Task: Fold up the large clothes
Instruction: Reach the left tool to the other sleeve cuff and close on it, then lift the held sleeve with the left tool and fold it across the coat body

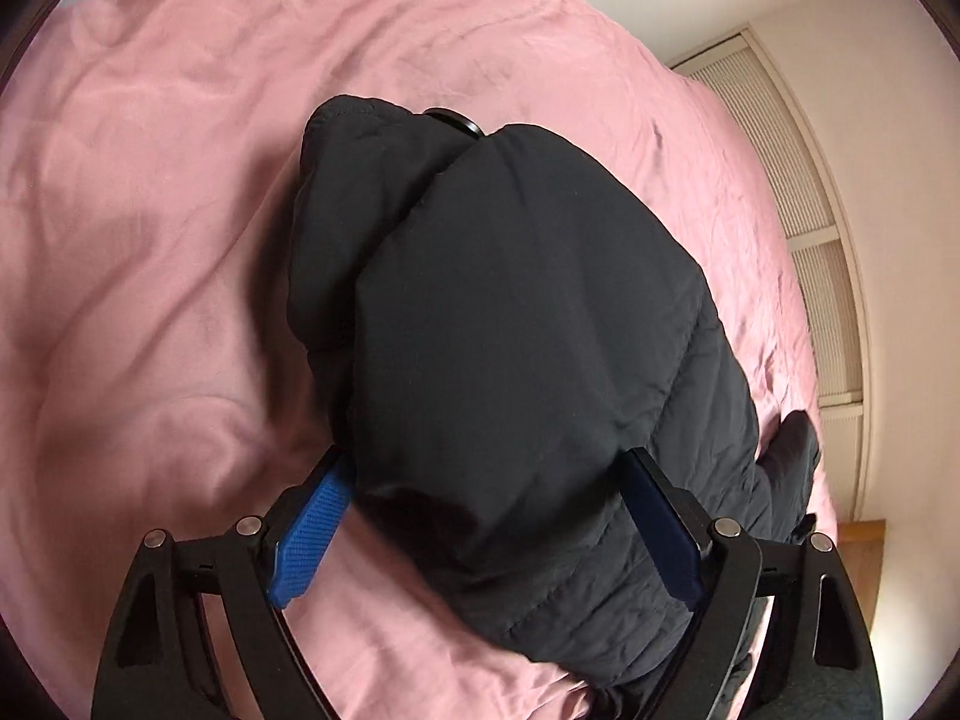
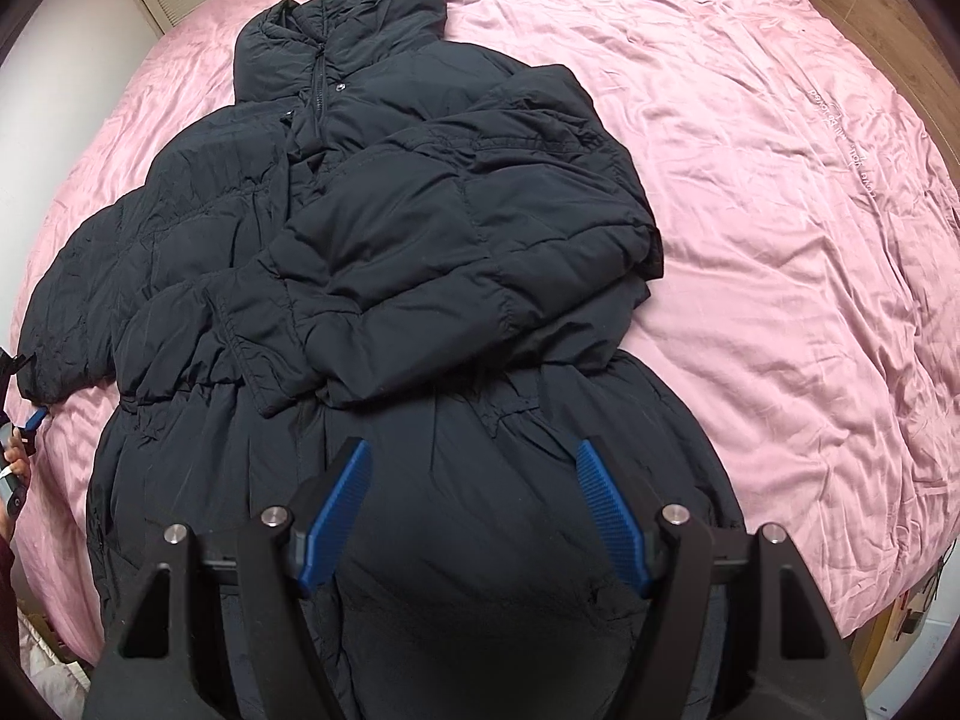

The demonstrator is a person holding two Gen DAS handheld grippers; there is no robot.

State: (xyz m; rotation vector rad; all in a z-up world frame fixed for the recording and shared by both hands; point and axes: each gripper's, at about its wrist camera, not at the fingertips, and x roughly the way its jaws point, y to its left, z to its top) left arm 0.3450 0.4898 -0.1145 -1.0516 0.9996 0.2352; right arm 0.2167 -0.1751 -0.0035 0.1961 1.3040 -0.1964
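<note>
The left gripper (image 1: pixel 486 534) stands wide around the cuff end of the coat's unfolded sleeve (image 1: pixel 510 312), pads on either side but not visibly pressing, which reads as lining up to take that sleeve and fold it inward. The right gripper (image 2: pixel 474 516) hangs wide and empty over the coat's skirt, below the gathered waist, likely waiting or ready to steady the cloth. The black coat (image 2: pixel 372 240) lies front up along the middle of the pink bed (image 2: pixel 780 240), collar toward the far edge and hem toward the near edge. One sleeve (image 2: pixel 468 222) already lies folded across the chest; the other stretches toward the bed's left edge.
</note>
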